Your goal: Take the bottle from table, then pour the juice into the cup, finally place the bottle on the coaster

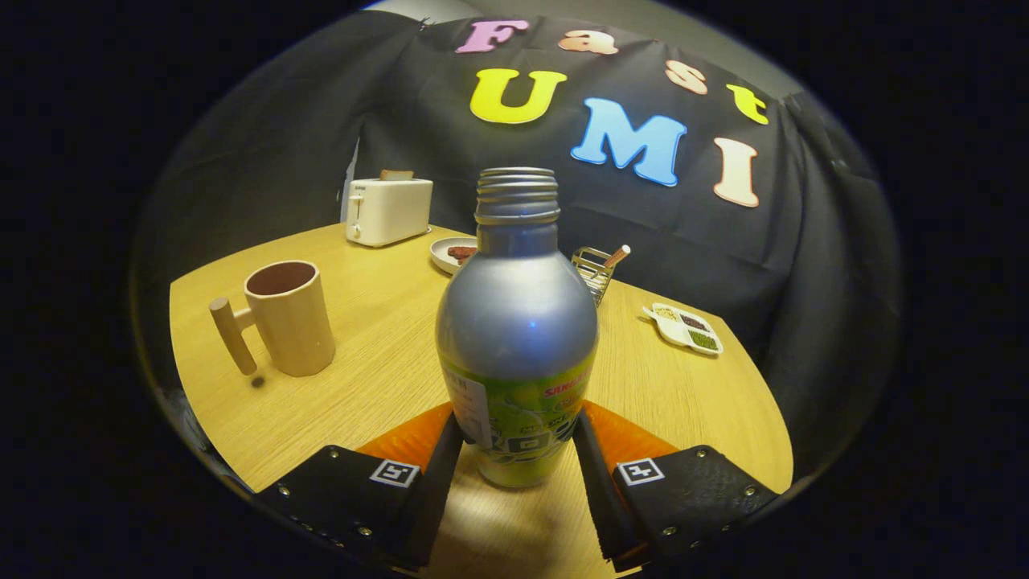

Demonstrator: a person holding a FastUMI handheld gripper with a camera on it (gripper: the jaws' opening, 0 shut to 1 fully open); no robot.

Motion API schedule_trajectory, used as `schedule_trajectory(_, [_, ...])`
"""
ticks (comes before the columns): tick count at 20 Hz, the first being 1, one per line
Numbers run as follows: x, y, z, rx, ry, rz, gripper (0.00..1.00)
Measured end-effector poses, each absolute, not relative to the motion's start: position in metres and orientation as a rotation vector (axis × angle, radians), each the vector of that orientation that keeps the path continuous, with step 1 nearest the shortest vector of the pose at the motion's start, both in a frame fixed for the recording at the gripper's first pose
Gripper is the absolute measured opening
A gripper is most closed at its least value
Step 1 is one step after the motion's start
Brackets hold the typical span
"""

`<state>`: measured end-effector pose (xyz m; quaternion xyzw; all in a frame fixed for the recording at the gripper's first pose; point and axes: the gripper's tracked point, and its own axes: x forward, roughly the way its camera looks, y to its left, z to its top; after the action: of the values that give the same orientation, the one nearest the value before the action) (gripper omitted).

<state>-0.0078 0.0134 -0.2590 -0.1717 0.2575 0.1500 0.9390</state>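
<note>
1. The tool (518, 450) held the bottle (517, 322) between its two fingers, one pressing each side of the labelled lower body.
2. The bottle stood upright and uncapped, over the table (386, 354), with an orange coaster (418, 438) showing behind its base.
3. The cup (289, 318), handle leftward, stood well apart to the left.
4. A toaster (388, 209), plate (450, 253) and snack tray (686, 328) sat beyond.

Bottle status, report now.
Gripper shut on bottle, both fingers pressing its lower sides. Bottle upright, uncapped, over orange coaster. Cup ahead to one side, path clear.
</note>
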Motion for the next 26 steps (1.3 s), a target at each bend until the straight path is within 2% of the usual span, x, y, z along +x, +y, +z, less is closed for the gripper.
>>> schedule_trajectory(14, [0.004,0.062,-0.232,-0.738,0.489,0.39,0.75])
schedule_trajectory(26, [0.001,0.086,-0.235,-0.956,0.553,0.409,0.75])
